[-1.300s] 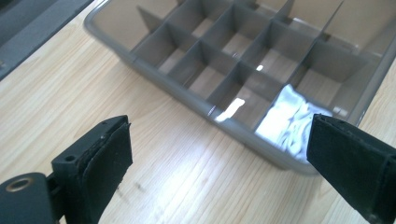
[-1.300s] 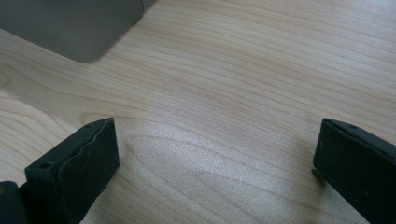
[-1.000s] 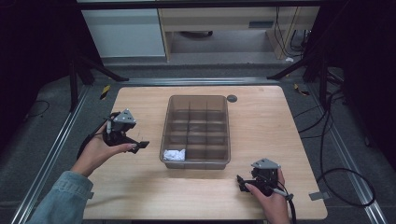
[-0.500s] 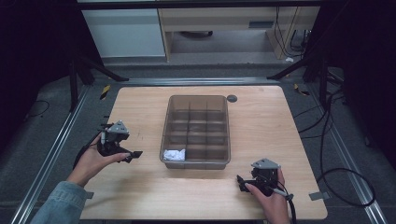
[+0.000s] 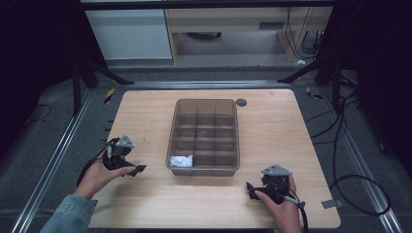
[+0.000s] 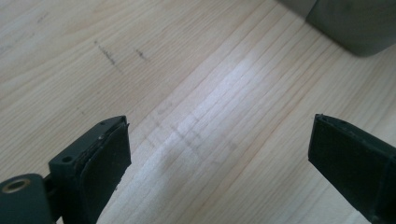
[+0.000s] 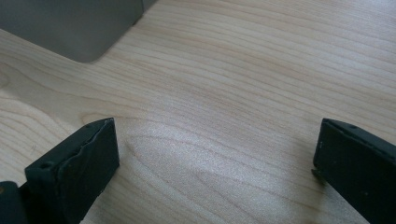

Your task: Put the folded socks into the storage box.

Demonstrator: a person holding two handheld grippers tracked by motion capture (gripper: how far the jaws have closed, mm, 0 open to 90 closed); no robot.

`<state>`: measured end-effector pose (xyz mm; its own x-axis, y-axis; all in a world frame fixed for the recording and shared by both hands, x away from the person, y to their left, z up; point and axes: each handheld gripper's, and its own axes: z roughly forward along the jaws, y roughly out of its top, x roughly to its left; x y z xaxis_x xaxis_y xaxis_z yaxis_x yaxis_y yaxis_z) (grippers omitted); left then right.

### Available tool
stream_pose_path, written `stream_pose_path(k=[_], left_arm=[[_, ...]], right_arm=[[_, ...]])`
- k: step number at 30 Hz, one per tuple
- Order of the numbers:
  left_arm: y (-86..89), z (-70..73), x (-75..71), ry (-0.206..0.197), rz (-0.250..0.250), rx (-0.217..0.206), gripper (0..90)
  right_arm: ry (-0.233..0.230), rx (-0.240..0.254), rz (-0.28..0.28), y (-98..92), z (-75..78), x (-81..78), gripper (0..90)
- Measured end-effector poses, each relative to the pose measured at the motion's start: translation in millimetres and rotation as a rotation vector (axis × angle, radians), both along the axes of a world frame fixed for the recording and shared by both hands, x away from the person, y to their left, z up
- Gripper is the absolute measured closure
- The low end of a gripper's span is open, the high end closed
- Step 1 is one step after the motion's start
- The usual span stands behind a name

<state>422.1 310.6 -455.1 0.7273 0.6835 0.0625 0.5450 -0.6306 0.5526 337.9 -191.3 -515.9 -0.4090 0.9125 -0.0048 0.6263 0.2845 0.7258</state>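
Crumpled white paper (image 5: pixel 181 160) is sitting in the divided bin's (image 5: pixel 204 170) near corner, just beyond the left gripper (image 5: pixel 138 169); both grippers, right gripper (image 5: pixel 250 189) included, are resting with jaws apart—reaching in risks snagging dividers.

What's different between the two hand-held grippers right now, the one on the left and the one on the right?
The left gripper is held near the table's left edge, beside the divided bin; the right gripper sits nearer the front edge, below the bin's right corner. The left gripper points right, toward the bin; the right gripper points left. Both have their jaws wide apart, hold nothing, and look down on bare wood.
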Motion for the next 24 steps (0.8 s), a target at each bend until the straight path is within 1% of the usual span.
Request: stream_pose_path(k=[3,7,13,16,17,21,22,24], left_arm=[[1.5,-6.7,0.7,-0.005,0.021,0.007,5.0],[2.2,-14.5,1.1,-0.002,0.041,-0.003,5.0],[-2.0,-25.8,0.6,-0.007,0.048,-0.020,4.8],[-3.8,-31.1,-0.1,-0.009,0.048,-0.022,4.6],[-4.3,-33.1,-0.4,-0.013,0.051,-0.025,4.6],[-4.5,-40.7,-1.0,-0.008,0.059,-0.048,3.7],[-3.9,-42.8,-0.8,-0.007,0.062,-0.064,2.0],[-3.0,-44.3,-1.3,-0.023,0.073,-0.079,0.7]], right_arm=[[0.000,0.000,0.000,0.0,0.0,0.0,0.4],[0.000,0.000,0.000,0.0,0.0,0.0,0.4],[0.000,0.000,0.000,0.0,0.0,0.0,0.4],[0.000,0.000,0.000,0.0,0.0,0.0,0.4],[0.000,0.000,0.000,0.0,0.0,0.0,0.4],[0.000,0.000,0.000,0.0,0.0,0.0,0.4],[0.000,0.000,0.000,0.0,0.0,0.0,0.4],[0.000,0.000,0.000,0.0,0.0,0.0,0.4]])
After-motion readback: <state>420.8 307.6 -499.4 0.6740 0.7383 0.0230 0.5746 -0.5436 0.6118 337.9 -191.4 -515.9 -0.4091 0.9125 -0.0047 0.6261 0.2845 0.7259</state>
